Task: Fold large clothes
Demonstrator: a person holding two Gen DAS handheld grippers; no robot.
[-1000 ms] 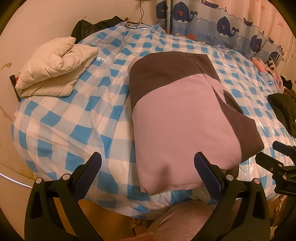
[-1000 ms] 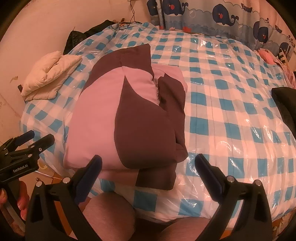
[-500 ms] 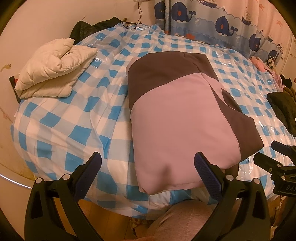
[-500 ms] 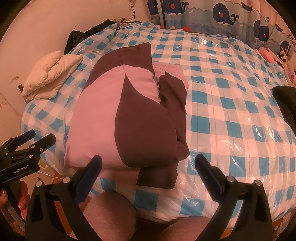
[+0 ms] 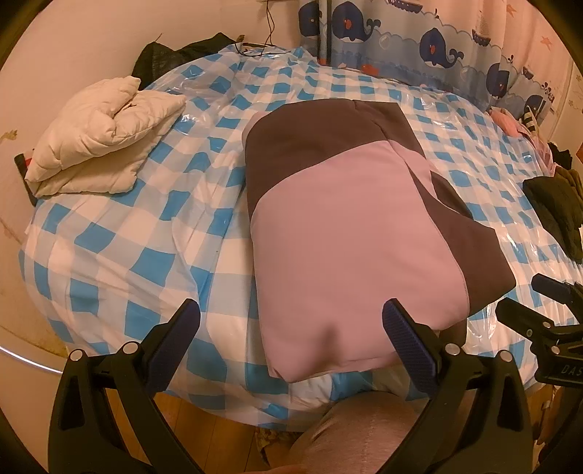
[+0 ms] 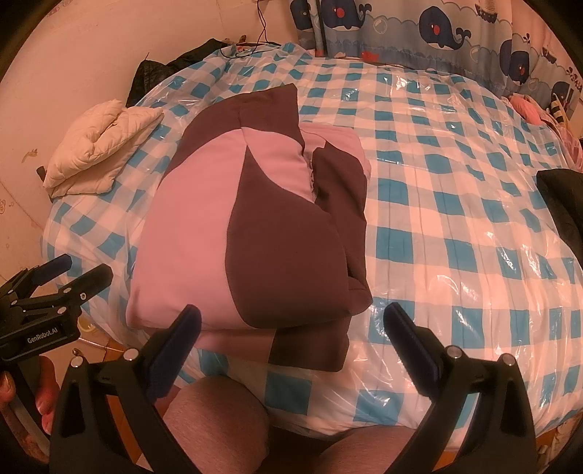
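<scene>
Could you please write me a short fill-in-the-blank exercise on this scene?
1. Both the left gripper and the right gripper have their jaws ____.
2. The folded garment is pink and ____.
3. The cream quilted jacket lies folded to the ____ of the garment.
4. The curtain behind the bed is printed with ____.

Missing words: open; brown; left; whales
</scene>
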